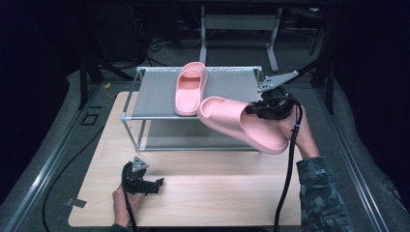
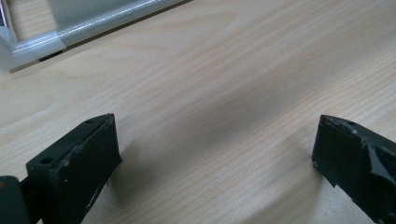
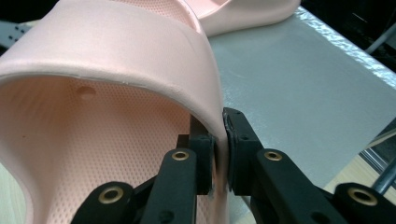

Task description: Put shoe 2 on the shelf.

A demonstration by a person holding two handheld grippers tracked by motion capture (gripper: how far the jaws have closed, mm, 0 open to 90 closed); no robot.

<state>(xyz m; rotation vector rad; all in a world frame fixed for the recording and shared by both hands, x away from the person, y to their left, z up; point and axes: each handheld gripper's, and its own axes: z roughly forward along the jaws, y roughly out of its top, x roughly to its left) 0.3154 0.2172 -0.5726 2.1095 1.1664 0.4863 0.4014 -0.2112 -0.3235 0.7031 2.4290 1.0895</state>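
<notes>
high view: right gripper is clamped on the held slipper, pink, carried tilted in the air w/ its toe end up-left, just in front of the rack and near its top shelf's front right corner. right gripper view: jaws closed tight on the strap edge of that slipper, one jaw inside, one outside. the other slipper lies flat on the rack's grey top shelf, approx centre, close to the held one but can't tell if they touch. left gripper rests low over the wooden table, front left, well apart from both slippers. left gripper view: jaws wide apart, nothing btw them, just bare wood.
</notes>
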